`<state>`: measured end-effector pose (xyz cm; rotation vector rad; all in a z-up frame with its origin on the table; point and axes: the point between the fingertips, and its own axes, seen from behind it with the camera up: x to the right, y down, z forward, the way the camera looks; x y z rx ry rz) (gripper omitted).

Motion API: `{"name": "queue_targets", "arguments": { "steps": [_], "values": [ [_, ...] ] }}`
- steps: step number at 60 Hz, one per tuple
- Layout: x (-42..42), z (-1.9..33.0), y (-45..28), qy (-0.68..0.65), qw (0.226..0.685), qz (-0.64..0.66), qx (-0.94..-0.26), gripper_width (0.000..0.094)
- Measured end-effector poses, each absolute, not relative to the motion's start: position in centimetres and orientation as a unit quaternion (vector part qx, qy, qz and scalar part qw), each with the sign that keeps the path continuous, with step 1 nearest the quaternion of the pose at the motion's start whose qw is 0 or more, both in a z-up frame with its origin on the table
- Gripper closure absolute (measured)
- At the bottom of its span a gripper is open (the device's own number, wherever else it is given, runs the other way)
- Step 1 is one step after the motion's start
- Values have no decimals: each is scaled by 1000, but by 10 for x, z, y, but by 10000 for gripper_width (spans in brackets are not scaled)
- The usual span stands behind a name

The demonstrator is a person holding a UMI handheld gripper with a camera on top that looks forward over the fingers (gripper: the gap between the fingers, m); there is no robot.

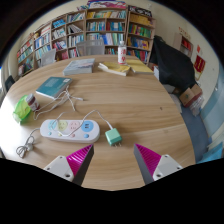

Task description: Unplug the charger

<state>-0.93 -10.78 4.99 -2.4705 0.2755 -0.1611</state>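
A white power strip lies on the round wooden table, ahead and left of my fingers. A small mint-green charger lies on the table by the strip's right end; whether it sits in a socket I cannot tell. A thin white cable runs from it back across the table. My gripper is open and empty, its pink pads spread wide just short of the charger, which lies just ahead between the fingertips.
A green object and a teal book lie at the table's left. A stack of papers and a bottle sit at the far edge. Bookshelves line the back wall. A dark chair stands at right.
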Motion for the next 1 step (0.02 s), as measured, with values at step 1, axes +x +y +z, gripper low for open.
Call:
{"name": "queue_targets", "arguments": {
  "steps": [1],
  "values": [
    [-12,55,-114,108,323,-62,-938,89]
  ]
}}
